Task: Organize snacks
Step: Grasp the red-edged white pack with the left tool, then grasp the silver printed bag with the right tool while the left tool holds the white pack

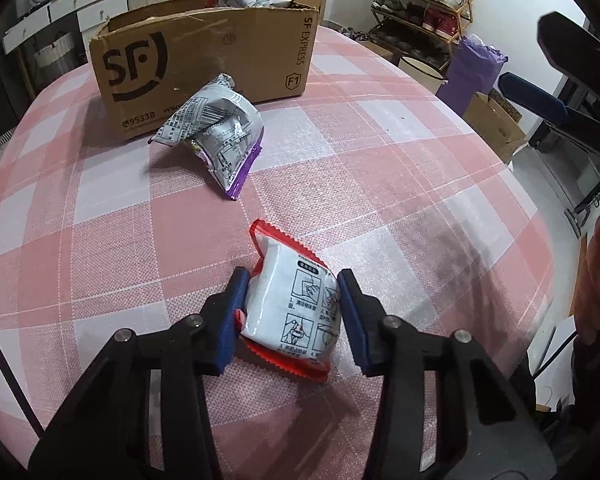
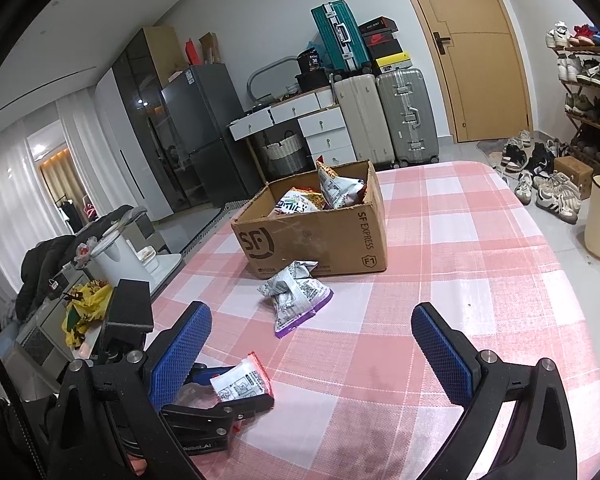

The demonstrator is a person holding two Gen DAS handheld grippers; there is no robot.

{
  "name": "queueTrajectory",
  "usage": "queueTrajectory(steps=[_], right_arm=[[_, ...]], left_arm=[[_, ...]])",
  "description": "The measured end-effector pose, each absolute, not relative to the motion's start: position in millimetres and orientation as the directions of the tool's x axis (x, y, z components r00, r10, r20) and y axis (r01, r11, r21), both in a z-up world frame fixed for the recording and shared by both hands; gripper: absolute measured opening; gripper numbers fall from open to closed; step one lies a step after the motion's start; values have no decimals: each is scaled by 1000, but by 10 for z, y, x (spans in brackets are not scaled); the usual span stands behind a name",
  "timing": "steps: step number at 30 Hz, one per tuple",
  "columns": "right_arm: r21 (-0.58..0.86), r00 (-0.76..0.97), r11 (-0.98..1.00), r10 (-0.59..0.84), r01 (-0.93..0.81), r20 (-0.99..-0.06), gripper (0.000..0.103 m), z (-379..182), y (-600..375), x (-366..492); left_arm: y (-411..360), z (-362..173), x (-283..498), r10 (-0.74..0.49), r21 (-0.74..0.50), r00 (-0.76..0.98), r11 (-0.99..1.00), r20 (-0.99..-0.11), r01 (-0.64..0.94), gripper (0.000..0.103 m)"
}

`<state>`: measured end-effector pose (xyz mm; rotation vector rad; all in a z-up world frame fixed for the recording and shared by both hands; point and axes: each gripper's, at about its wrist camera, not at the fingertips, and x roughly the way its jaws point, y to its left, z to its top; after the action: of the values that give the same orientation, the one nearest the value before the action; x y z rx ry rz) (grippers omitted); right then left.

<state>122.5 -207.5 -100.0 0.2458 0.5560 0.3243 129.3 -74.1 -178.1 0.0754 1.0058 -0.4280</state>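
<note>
Two snack packets lay loose on the tabletop. The left hand-held gripper pinched the red-edged packet; the right hand-held gripper hung spread and empty. Next, I judged, came lifting it into the cardboard box, clearing the purple-edged packet.

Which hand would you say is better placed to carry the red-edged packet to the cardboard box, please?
Left. The left tool already has its pads against both sides of the red-edged packet. The right tool stands open and empty, off to the side. The cardboard box lies straight ahead.
</note>
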Motion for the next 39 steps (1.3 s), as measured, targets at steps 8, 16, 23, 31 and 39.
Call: queueTrajectory(steps=[8, 16, 23, 31, 39], right_arm=[[311, 802, 920, 369, -241, -470, 102, -994, -2035, 1181], [300, 784, 922, 369, -244, -499, 102, -1063, -1958, 1267], [304, 752, 914, 396, -268, -527, 102, -1190, -1841, 1538], [310, 694, 900, 435, -307, -574, 102, -1354, -1675, 1936], [313, 635, 887, 462, -341, -619, 102, -1534, -1477, 2386]], left_arm=[[-513, -1660, 1234, -308, -146, 488, 929, -817, 341, 41], [-167, -1568, 1241, -304, -177, 511, 943, -804, 283, 41], [149, -1545, 1287, -295, -204, 524, 953, -799, 224, 41], [366, -1512, 1410, -298, -240, 541, 954, -786, 178, 41], [482, -1570, 1524, -298, -262, 533, 954, -792, 145, 42]])
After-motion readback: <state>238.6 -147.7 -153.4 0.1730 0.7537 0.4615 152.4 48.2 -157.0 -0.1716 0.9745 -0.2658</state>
